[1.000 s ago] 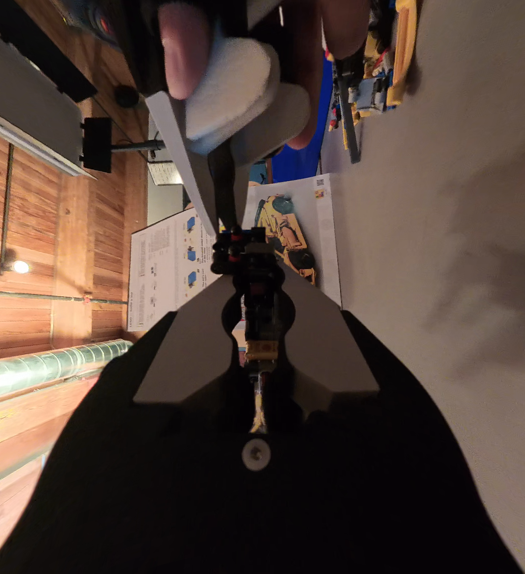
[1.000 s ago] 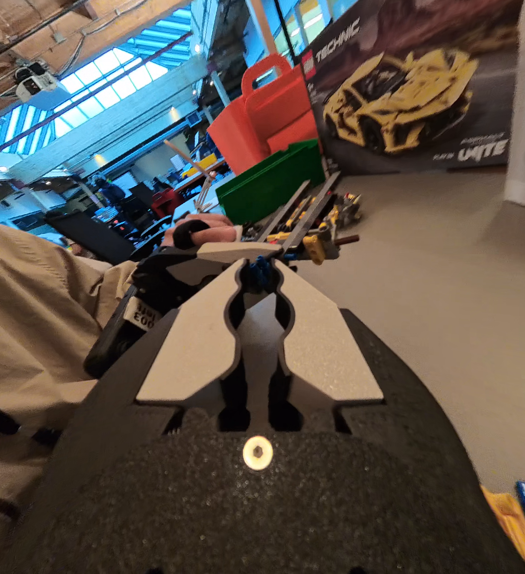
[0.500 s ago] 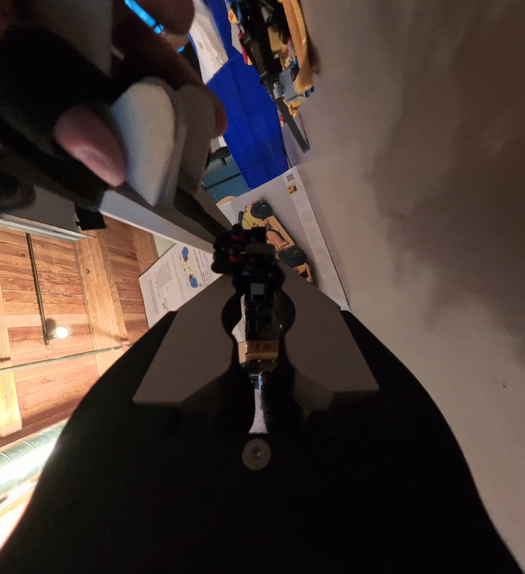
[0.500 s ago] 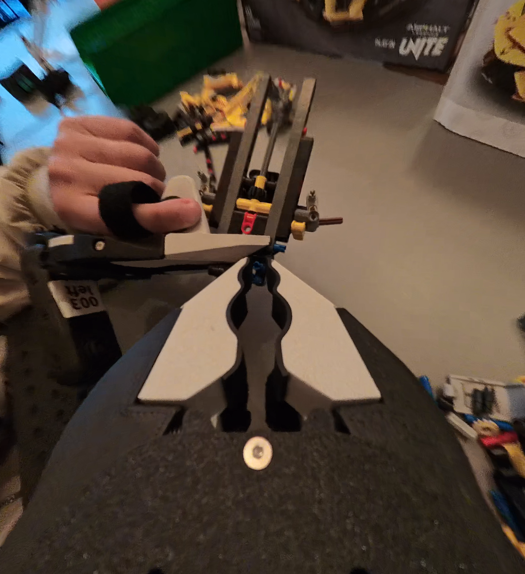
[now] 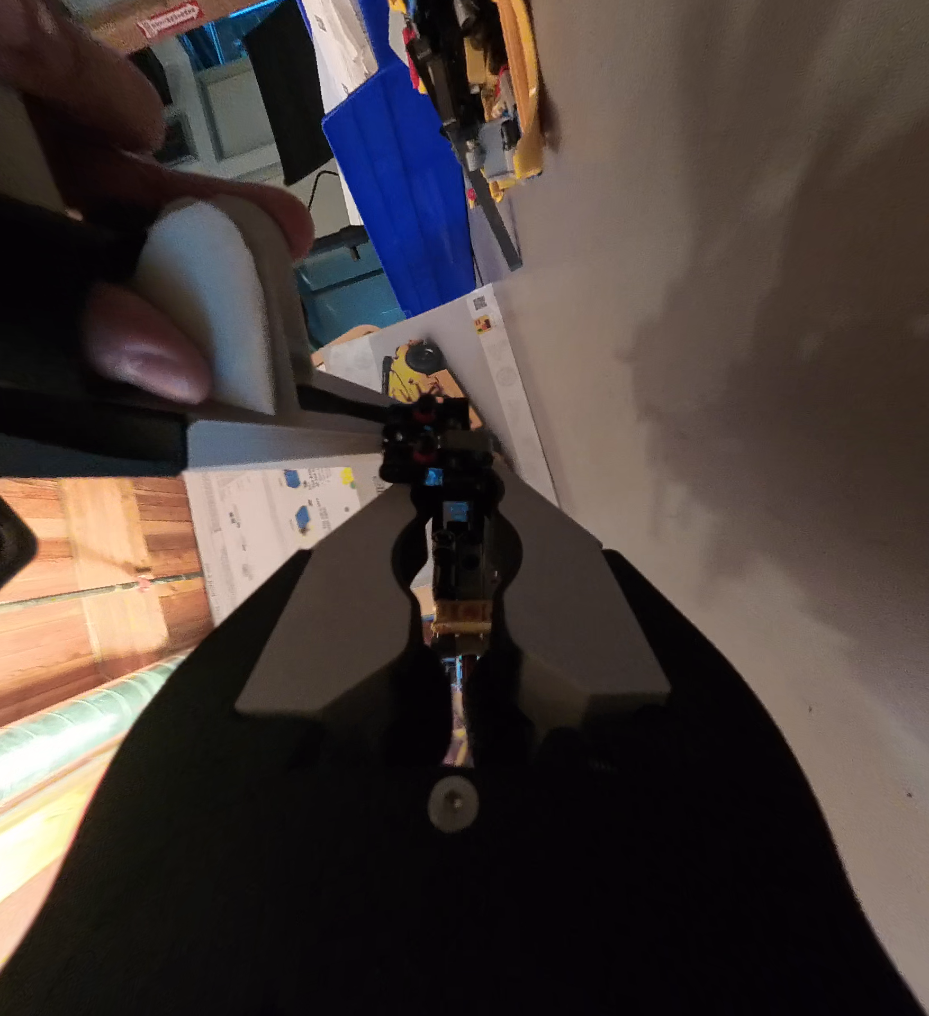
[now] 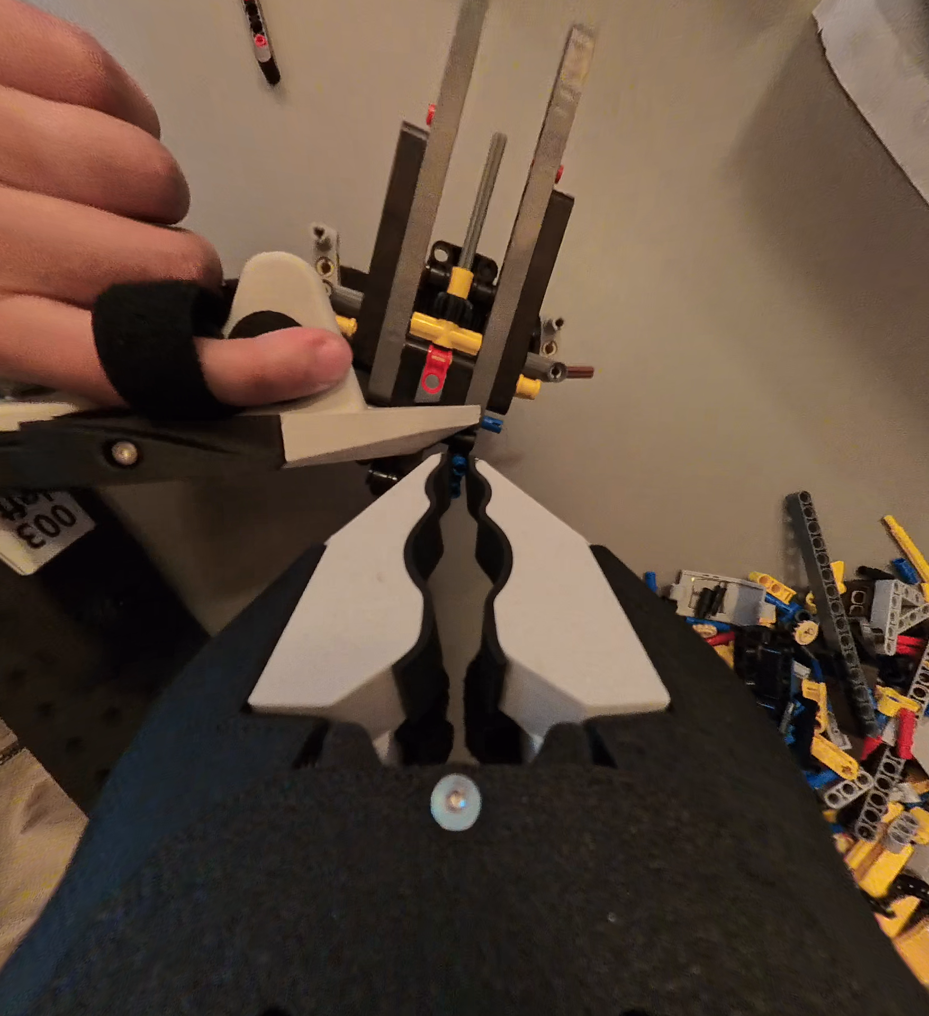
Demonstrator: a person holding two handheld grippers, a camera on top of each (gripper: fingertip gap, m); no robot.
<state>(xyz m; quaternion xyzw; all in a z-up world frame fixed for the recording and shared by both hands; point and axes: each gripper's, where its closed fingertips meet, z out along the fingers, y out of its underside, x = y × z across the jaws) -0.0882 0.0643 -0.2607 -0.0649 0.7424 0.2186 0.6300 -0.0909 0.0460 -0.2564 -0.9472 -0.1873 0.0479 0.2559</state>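
My left gripper (image 5: 445, 484) is shut on a brick assembly (image 5: 462, 572) of black, yellow and grey parts and holds it above the grey table (image 5: 781, 385). In the right wrist view the assembly (image 6: 451, 330) shows two long grey beams and a grey axle pointing away. The left gripper (image 6: 473, 420) comes in there from the left, held by a hand. My right gripper (image 6: 455, 459) is shut on a small blue pin (image 6: 456, 473), with its tips right at the near end of the assembly. Its finger (image 5: 286, 440) reaches in from the left in the left wrist view.
A pile of loose yellow, black, grey and blue pieces (image 6: 863, 687) lies at the right. A black beam (image 6: 261, 44) lies farther off. A printed sheet (image 6: 918, 110) is at the top right. A blue bin (image 5: 396, 181), a yellow model (image 5: 484, 93) and a booklet (image 5: 264, 528) stand beyond. Left and right tips are no more than a few centimetres apart.
The right wrist view has swung from looking across the room to looking down at the table. The right gripper's tips, with the blue pin, have closed in on the assembly's end. Both grips hold.
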